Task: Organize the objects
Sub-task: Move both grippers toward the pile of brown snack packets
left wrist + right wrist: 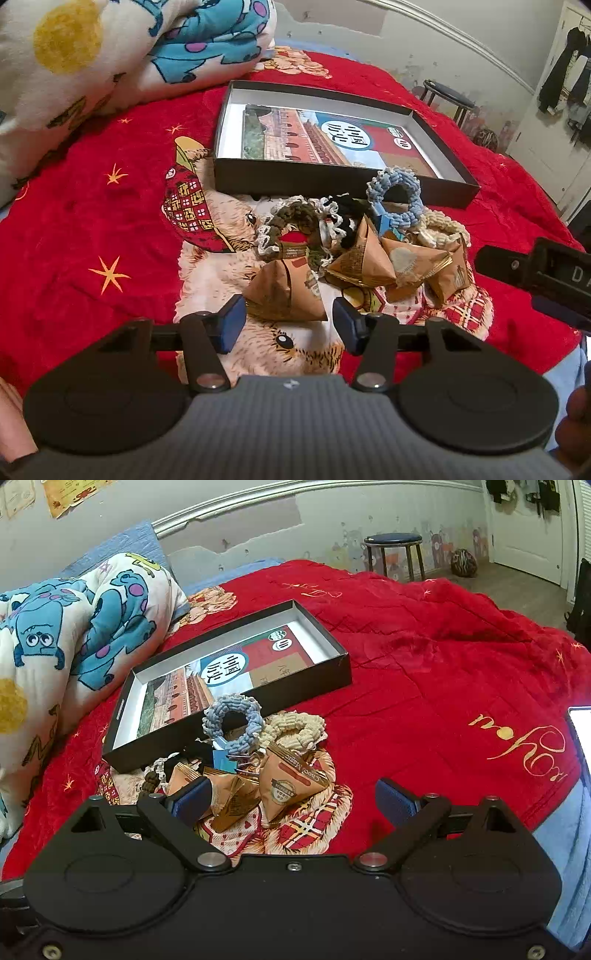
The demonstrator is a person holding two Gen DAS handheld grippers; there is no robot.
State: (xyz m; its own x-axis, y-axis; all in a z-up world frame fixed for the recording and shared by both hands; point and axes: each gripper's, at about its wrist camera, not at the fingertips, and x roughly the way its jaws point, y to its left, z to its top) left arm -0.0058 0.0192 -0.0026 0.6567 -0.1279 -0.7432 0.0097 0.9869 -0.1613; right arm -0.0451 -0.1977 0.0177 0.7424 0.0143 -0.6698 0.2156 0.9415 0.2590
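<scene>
Between the blue pads of the left gripper (288,323), a brown packet (286,293) is sitting on the red blanket (92,206). It looks like the pads are not quite squeezing it yet, so the grab is just starting. Behind the packet, more packets (391,267) and fuzzy rings (393,195) are lying in a pile. Behind the pile, the box (332,182) is waiting. The right gripper (291,797) is hanging open over the pile, holding nothing. Next, I think, the pads need to pinch the packet and lift it into the box.
</scene>
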